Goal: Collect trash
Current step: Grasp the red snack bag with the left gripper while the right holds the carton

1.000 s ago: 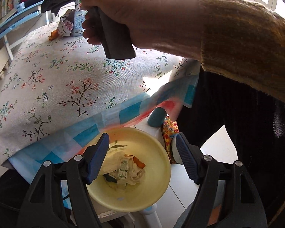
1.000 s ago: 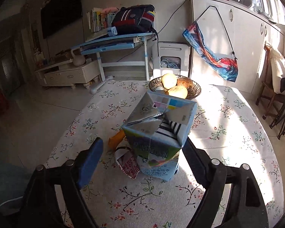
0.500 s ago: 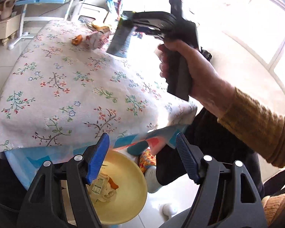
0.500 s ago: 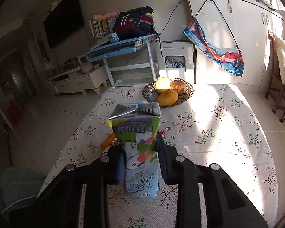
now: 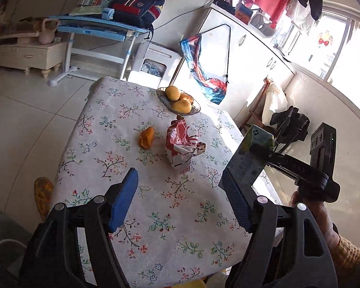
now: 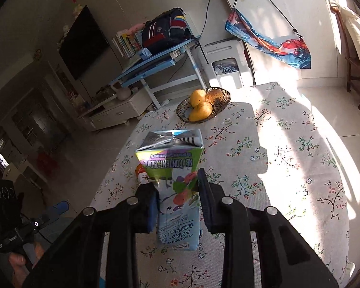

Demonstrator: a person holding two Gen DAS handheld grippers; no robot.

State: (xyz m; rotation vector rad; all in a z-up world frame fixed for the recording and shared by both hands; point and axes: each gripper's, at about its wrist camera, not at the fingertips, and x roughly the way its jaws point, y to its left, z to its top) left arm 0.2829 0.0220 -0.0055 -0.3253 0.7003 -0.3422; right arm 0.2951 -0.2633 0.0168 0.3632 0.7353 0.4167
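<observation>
My right gripper (image 6: 177, 194) clamps a carton (image 6: 175, 180) of coated paperboard, glossy print, foil-like silver on its folded top. My fingers (image 5: 122, 200) are matt black plastic with ribbed blue pads. The tablecloth (image 5: 132, 168) is woven cloth, matt, slightly coarse. The wrapper (image 5: 180, 145) is crinkled glossy film. The basket (image 6: 224, 100) is wire or wicker; I cannot tell which.

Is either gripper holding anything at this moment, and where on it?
The right gripper clamps the milk carton across its middle, printing upside down. The left gripper is open and empty.
</observation>
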